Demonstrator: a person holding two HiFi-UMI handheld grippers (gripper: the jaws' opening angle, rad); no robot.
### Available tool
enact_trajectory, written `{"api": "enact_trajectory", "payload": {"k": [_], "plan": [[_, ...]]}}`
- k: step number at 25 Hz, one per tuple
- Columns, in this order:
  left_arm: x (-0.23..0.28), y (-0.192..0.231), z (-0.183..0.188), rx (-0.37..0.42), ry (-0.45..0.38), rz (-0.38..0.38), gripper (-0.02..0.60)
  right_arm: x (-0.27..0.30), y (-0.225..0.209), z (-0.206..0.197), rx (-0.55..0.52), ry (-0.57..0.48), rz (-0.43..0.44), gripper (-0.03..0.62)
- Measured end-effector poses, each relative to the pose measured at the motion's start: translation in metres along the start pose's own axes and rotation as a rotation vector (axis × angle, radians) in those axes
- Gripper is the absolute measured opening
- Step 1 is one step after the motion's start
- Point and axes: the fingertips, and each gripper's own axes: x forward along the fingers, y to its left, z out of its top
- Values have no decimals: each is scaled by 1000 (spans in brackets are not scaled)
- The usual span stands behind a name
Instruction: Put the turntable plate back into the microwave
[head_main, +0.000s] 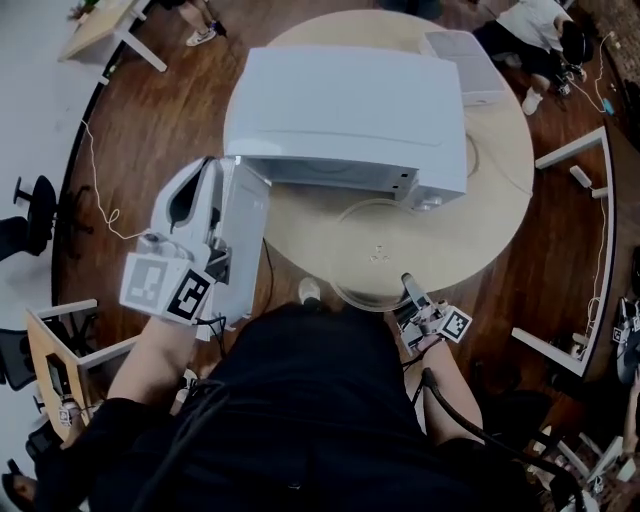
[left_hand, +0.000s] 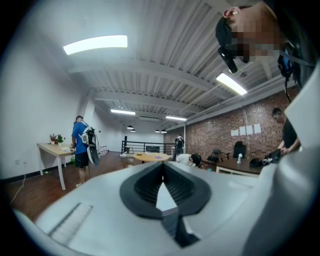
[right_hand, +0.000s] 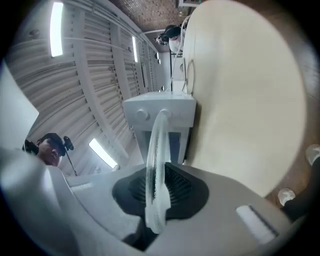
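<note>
The white microwave (head_main: 345, 115) stands on a round wooden table (head_main: 500, 170), and its door (head_main: 245, 240) is swung open to the left. A clear glass turntable plate (head_main: 375, 250) hovers roughly flat just in front of the microwave's opening. My right gripper (head_main: 408, 285) is shut on the plate's near rim. In the right gripper view the plate (right_hand: 159, 135) runs edge-on between the pads of that gripper (right_hand: 160, 172) towards the microwave (right_hand: 160, 112). My left gripper (head_main: 208, 168) lies along the outside of the open door. Its jaws (left_hand: 162, 175) look shut with nothing in them.
A flat white box (head_main: 465, 60) lies at the table's far right, with a thin cable (head_main: 472, 155) beside the microwave. Desks and chairs ring the table on the wooden floor. Other people stand and sit further off in the room (left_hand: 80, 145).
</note>
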Motion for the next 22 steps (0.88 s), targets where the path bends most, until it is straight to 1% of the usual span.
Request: {"api": "enact_trajectory", "payload": {"k": [3, 6, 9, 17, 22], "plan": [[-15, 16, 2, -13, -18, 52, 8, 41, 8, -16, 6, 68, 23, 29], [-30, 27, 6, -17, -36, 89, 8, 77, 13, -27, -10, 130, 26, 29], [-46, 35, 6, 0, -34, 119, 7, 109, 11, -27, -22, 148, 14, 29], [-78, 59, 6, -1, -16, 178, 8, 169, -9, -2, -9, 20, -70, 29], [-94, 76, 5, 22, 3, 218, 7, 205, -8, 19, -28, -52, -65, 29]]}}
